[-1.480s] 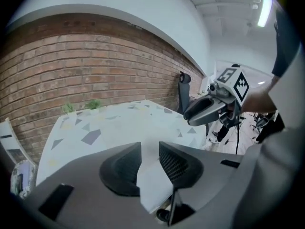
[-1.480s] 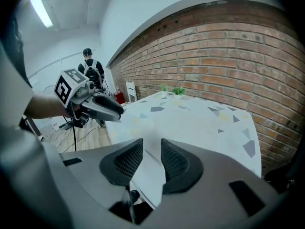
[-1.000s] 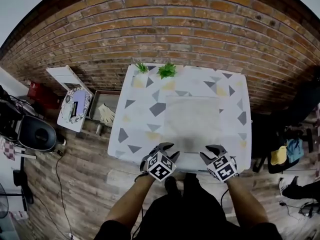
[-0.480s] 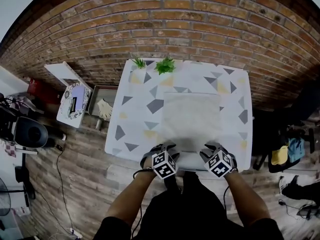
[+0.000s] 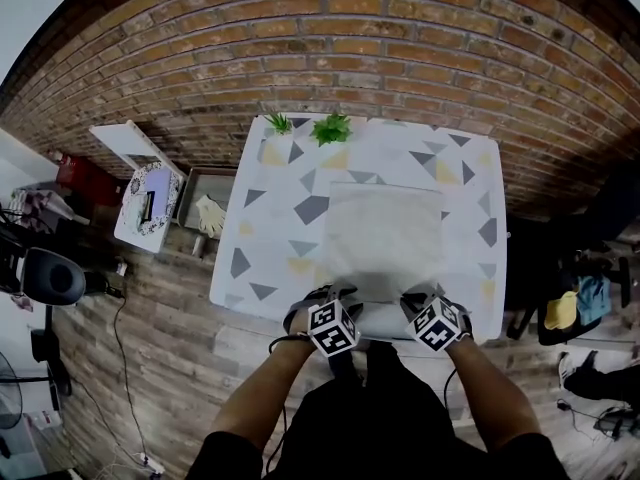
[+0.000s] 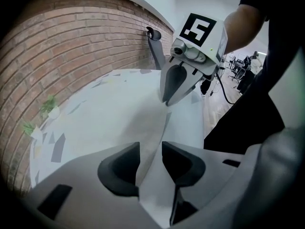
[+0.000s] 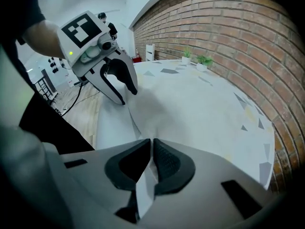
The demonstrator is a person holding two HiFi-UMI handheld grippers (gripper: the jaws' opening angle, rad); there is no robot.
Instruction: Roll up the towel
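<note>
The towel (image 5: 385, 238) lay flat on the table (image 5: 268, 218), its near edge at both grippers. The right gripper (image 7: 151, 157) had just closed, pinching that edge; the left gripper (image 6: 150, 157) had narrowed slightly but stood apart around it, gripping nothing. Rolling now would likely lift one corner only and skew the roll

Soft even light, strong fisheye bending, dark vignetted corners
</note>
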